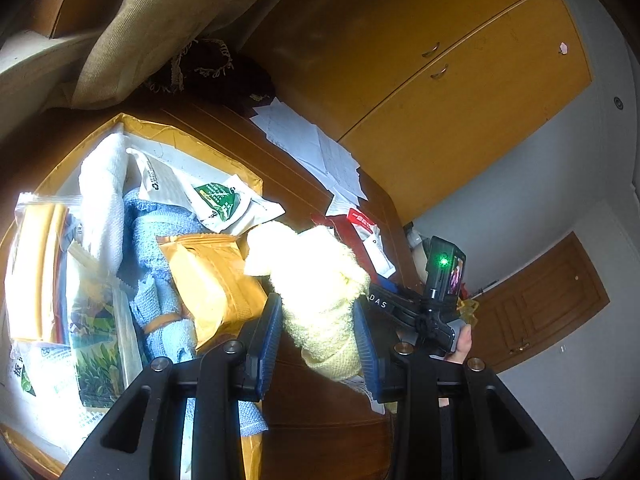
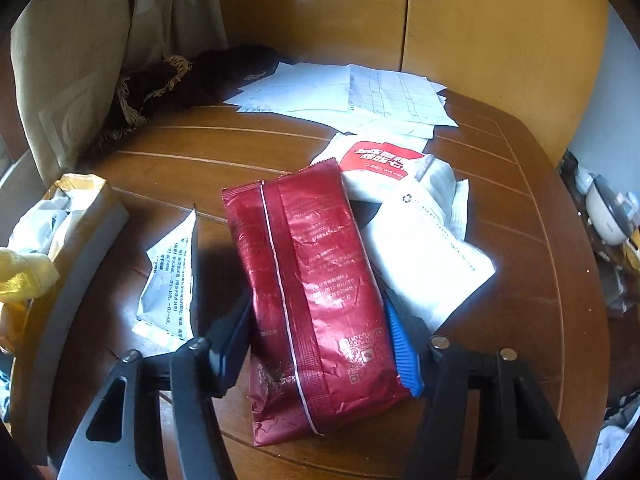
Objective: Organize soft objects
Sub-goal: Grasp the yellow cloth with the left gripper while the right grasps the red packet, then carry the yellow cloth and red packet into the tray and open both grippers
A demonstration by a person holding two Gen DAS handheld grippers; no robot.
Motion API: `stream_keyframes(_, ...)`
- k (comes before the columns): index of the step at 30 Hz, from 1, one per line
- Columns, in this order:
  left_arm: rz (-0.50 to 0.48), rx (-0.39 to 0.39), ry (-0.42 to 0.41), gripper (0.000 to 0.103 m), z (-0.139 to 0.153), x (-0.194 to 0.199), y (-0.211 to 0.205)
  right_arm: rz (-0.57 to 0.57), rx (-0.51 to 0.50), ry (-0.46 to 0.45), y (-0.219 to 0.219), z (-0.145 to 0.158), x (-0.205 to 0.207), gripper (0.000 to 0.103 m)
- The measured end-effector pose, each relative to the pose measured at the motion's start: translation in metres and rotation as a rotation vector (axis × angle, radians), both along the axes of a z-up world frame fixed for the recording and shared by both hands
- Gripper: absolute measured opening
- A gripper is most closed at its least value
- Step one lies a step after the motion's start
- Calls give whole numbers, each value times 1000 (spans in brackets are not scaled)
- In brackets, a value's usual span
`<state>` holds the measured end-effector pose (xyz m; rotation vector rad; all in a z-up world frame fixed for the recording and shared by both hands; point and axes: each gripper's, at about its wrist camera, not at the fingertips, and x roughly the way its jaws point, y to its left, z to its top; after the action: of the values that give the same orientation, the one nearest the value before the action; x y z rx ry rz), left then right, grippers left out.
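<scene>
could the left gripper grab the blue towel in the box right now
Probably not yet: the left gripper is already shut on a yellow cloth, and the blue towel lies partly under an orange packet.

- A box point(image 1: 192, 136) sits on the table point(image 2: 200, 152), left of the packets point(image 2: 420, 240).
- Towels point(image 1: 160, 240) lie in the box.
- Papers point(image 2: 360, 96) lie behind the packets.

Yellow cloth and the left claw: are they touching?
Touching. The left wrist view shows the yellow cloth pinched between the left claw; both blue pads press against its sides with no gap.
</scene>
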<state>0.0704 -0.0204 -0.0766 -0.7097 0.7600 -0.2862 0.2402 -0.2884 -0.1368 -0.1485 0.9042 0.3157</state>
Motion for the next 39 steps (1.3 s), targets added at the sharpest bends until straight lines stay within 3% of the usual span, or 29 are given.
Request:
stream_keyframes(3,-3,3,-11,37,3,-2,-1,7,61,-10,-4,7,-4,52)
stream_keyframes(12,23,27,-51,37,17,-19,8,0,390,-58,-36,36,-12,51)
stream_keyframes(17,63,46,-63,37,27,-32,24,59,538,-58,-38,50,-22,51)
stream_keyframes(23,134,142,-69,37,40,-41,49,170,641,-44,-11,74,-57,51)
stream_keyframes(27,145,252,-82,37,44,-38,55,239,666,6,27,81,-68,51)
stream_keyframes(34,129,405,-66,37,38,-18,59,256,604,84,96,76,-60,51)
stream_keyframes(39,82,458,-22,37,21,-1,57,220,521,119,133,54,-44,51)
